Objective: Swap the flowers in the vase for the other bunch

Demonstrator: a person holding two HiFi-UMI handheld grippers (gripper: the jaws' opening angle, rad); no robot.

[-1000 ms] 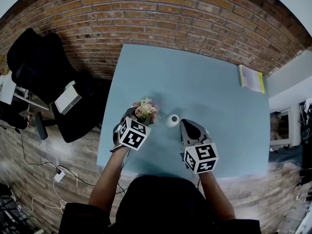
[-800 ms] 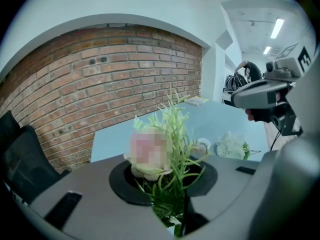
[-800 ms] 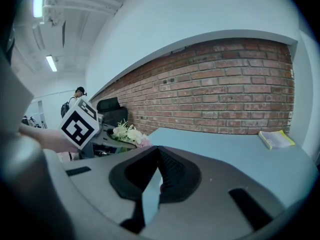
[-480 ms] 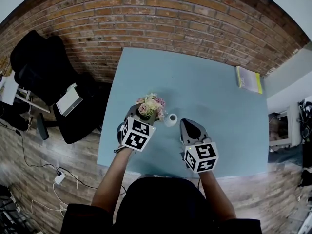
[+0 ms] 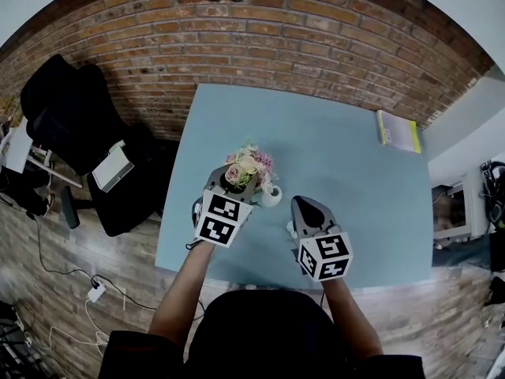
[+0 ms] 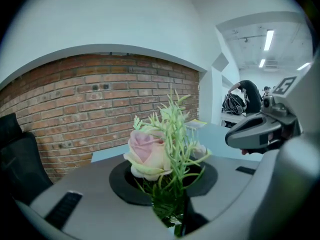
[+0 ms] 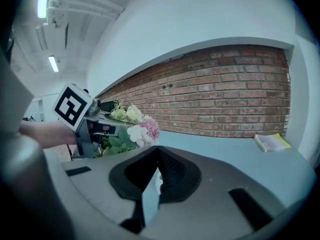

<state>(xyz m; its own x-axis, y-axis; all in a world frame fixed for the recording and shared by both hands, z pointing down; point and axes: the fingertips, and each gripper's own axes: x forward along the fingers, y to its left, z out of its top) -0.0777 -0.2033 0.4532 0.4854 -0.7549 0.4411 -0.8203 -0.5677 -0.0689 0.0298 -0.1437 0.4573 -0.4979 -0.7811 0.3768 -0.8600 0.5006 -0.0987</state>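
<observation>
**Pink-and-cream flower bunch (image 5: 248,168) with green sprigs held just beside the vase**

The bunch is off the pale blue table (image 5: 339,156), its stems clamped in the narrow jaws of the left gripper (image 5: 233,186). Its blooms partly cover the small white round vase (image 5: 271,197). The long axis runs from the pinched stems up to the blooms, which lean towards the red brick wall (image 5: 300,46). The stem ends are hidden. This looks like the step of putting a bunch in. Next, the stems need to be centred over the vase mouth, brought upright and lowered. The right gripper (image 5: 304,205), jaws together and empty, sits near the vase, placed to steady it.
</observation>
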